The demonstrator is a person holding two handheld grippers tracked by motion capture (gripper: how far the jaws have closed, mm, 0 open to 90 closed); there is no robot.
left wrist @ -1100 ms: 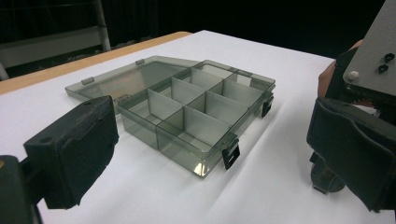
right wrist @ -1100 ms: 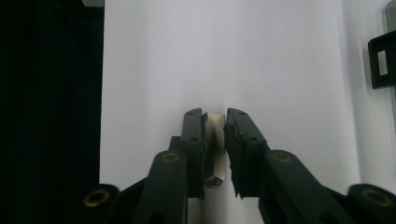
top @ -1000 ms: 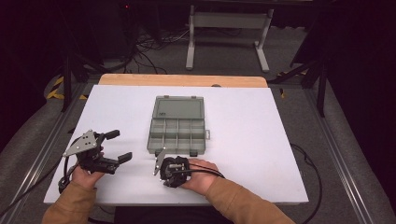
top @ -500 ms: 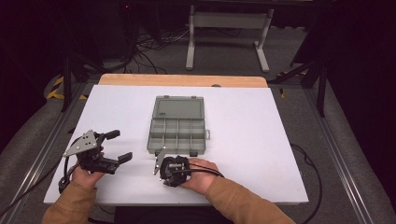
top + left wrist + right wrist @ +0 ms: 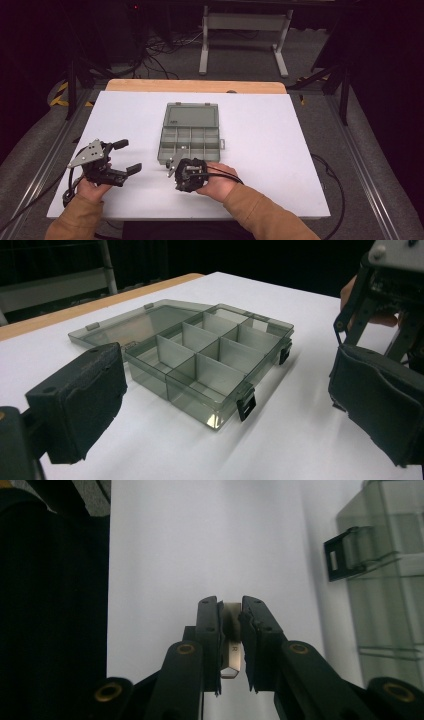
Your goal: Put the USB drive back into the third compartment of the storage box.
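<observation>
Pinching a small metal piece (image 5: 231, 630) between its near-closed jaws, the right gripper (image 5: 176, 167) sits just before the open organizer box (image 5: 190, 142). Its compartments look empty. The left gripper (image 5: 124, 156) rests spread on the desk (image 5: 280, 150).

Person in tan sleeves (image 5: 250, 212). Each hand carries a black gripper: left gripper (image 5: 122, 157) topped with a grey triangular plate, right gripper (image 5: 230, 611) with brass-coloured pivot screws, black cables trailing.

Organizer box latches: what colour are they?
Black, against the smoky translucent grey organizer box; the latches show best in the left gripper view.
</observation>
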